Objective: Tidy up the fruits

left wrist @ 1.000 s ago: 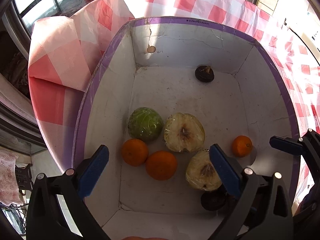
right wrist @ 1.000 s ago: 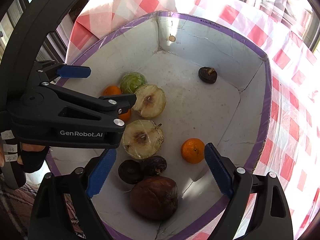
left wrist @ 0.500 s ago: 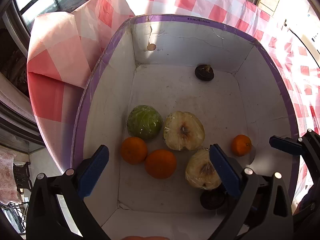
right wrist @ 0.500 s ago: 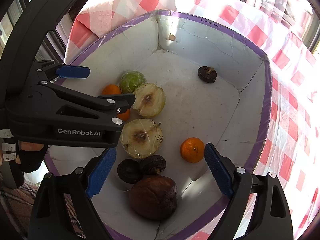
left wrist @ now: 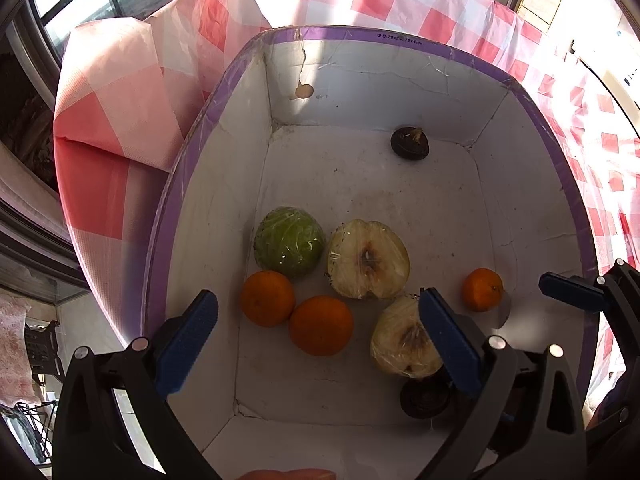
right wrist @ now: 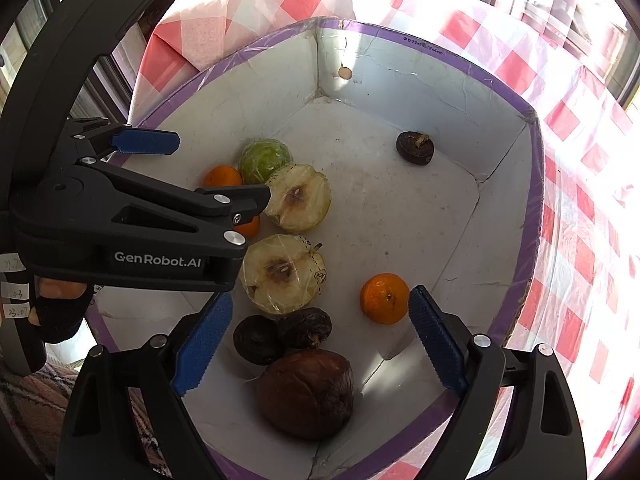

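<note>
A white box with a purple rim (left wrist: 400, 36) (right wrist: 532, 184) holds the fruit. In the left wrist view I see a green wrapped fruit (left wrist: 289, 241), two oranges (left wrist: 267, 298) (left wrist: 321, 325), two wrapped apple halves (left wrist: 369, 259) (left wrist: 400, 340), a small orange (left wrist: 482, 289) and a dark fruit (left wrist: 409, 143) at the far wall. My left gripper (left wrist: 318, 344) hovers open above the near oranges, holding nothing. My right gripper (right wrist: 318, 338) is open and empty over two small dark fruits (right wrist: 280, 334), a large brown fruit (right wrist: 306, 392) and a small orange (right wrist: 383, 298).
The box sits on a red-and-white checked cloth (left wrist: 132, 92) (right wrist: 580, 184), which drops off at the left beside a window. A hand (right wrist: 56, 304) holds the left gripper's body (right wrist: 120, 220), which crosses the left of the right wrist view.
Both grippers have lifted back slightly, so the box and fruit sit a little lower in the views. Nothing was grasped or released.
</note>
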{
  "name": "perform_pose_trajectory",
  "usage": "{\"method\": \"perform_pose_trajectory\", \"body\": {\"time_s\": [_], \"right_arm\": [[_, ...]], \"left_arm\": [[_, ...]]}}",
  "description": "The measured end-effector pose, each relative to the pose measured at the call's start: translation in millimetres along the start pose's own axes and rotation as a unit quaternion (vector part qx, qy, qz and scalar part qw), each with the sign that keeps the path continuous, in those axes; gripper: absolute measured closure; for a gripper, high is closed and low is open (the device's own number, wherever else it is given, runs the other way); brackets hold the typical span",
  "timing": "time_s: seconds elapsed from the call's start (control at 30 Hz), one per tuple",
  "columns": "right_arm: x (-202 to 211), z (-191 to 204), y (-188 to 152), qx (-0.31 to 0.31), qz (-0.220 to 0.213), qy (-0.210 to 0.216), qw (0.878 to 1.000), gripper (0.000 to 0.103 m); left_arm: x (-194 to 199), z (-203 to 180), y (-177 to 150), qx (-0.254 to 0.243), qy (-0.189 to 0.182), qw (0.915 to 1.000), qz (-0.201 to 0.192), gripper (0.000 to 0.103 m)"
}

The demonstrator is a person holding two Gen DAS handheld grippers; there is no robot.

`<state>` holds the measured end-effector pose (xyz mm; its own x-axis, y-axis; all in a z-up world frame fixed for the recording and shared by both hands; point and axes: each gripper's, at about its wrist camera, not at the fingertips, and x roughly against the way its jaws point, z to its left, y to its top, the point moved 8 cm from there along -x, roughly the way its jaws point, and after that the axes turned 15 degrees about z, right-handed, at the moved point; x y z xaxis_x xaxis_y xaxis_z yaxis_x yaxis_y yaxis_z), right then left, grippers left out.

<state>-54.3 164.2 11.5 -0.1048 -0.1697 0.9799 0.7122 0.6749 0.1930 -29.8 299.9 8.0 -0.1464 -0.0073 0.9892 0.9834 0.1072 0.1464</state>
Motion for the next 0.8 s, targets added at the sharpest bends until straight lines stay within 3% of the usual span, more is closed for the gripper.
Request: {"method": "perform_pose_trajectory", "body": {"time_s": [0.63,0.8], "right_arm": [[2.1,0.8,-1.3,0.006,0.001,-0.007,1.0,0.017],[1.7,2.5,-2.5,0.012,0.002,-0.013,1.0,0.017]], "left_arm": [[-1.8,1.7,-1.2,0.004,-0.002,1.0,0.006,0.002],[0.7,4.4,-1.0,0.011,0.013,0.9999,-0.001,0.002]]}}
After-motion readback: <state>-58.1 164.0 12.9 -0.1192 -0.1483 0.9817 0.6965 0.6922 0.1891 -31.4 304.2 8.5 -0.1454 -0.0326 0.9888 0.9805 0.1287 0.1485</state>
